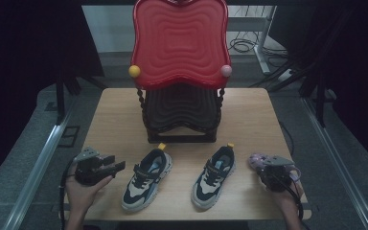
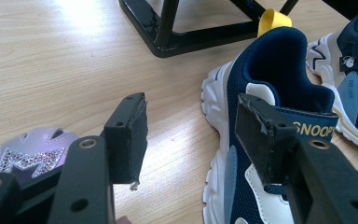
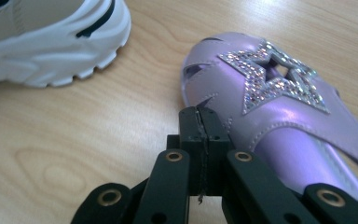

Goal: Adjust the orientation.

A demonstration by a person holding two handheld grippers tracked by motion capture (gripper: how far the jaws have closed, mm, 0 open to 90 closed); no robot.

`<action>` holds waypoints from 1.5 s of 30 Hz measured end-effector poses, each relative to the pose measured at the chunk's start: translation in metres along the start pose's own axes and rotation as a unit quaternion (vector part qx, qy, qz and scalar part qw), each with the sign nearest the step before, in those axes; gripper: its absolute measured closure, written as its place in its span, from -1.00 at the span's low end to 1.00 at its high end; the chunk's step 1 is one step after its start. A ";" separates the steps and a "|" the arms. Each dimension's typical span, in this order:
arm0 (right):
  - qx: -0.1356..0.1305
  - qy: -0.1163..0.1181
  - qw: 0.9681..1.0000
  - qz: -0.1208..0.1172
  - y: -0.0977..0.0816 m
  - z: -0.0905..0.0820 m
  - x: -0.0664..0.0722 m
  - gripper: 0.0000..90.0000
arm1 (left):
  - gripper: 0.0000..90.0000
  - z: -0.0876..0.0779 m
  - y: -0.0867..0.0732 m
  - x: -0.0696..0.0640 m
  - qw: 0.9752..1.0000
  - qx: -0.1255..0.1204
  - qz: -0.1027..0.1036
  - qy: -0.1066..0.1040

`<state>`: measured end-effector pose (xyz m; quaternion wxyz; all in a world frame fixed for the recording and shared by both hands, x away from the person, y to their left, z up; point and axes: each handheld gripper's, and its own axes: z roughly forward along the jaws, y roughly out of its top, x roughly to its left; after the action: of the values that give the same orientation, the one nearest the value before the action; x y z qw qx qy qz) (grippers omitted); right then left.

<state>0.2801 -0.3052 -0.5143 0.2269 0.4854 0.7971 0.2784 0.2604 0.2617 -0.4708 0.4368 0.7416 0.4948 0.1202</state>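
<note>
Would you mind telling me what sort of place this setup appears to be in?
Probably a lab or recording workspace, not a home: a wooden table with dark curtains around it, loose cables on the floor behind, and a two-tier shoe rack with children's sneakers staged in front of it.

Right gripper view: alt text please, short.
The right gripper has its black jaws shut with nothing between them, tips beside a purple sandal with a rhinestone star. The white sole of a sneaker lies farther off on the wooden table.
</note>
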 end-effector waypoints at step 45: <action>-0.118 0.073 0.989 0.056 -0.012 -0.051 -0.030 0.54 | -0.02 -0.039 0.001 0.023 0.998 -0.049 -0.025 0.016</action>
<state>0.2531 -0.3485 -0.4821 0.2076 0.4771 0.7450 0.4174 0.2483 0.3021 -0.4526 0.4671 0.7047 0.5140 0.1449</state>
